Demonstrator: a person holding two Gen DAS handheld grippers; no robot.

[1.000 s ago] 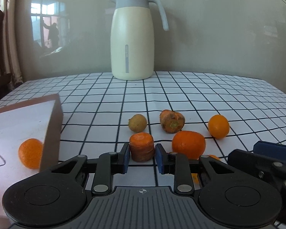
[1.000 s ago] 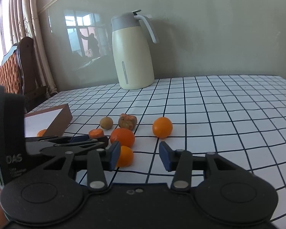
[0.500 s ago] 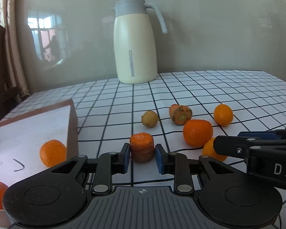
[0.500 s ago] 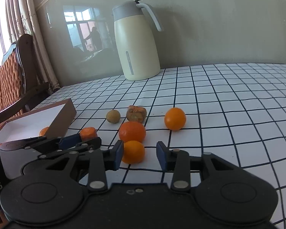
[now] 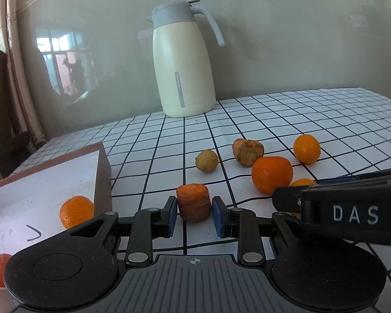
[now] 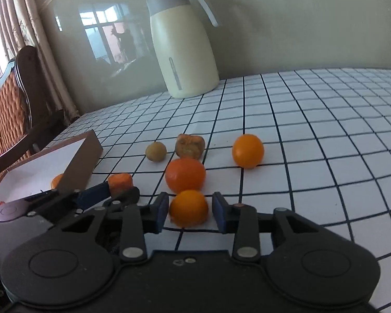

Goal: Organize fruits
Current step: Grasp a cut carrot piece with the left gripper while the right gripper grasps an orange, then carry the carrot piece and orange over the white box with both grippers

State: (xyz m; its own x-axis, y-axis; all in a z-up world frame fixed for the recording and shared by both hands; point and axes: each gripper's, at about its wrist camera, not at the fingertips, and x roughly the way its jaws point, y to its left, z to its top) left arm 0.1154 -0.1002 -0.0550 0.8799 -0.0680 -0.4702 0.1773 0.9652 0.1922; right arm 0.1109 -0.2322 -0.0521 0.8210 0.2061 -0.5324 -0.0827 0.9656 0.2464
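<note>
My left gripper (image 5: pixel 194 215) is shut on a short carrot chunk (image 5: pixel 193 201), held just right of a brown box (image 5: pixel 101 172) with a white inside. The box holds two oranges (image 5: pixel 75 211). My right gripper (image 6: pixel 189 212) is open with a small orange (image 6: pixel 189 207) between its pads, not squeezed. Loose on the checked cloth lie a big orange (image 6: pixel 185 174), another orange (image 6: pixel 247 150), a carrot top piece (image 6: pixel 190 144) and a small brown fruit (image 6: pixel 156 151). The carrot chunk also shows in the right wrist view (image 6: pixel 120 181).
A cream thermos jug (image 5: pixel 182 60) stands at the back of the table by the wall. A wooden chair (image 6: pixel 13 91) is off the table's left side. The right gripper's body (image 5: pixel 346 214) crosses the left wrist view at lower right.
The right gripper has moved forward so the small orange now sits between its pads. The left gripper has lifted and tilted a little, still holding the carrot chunk.
</note>
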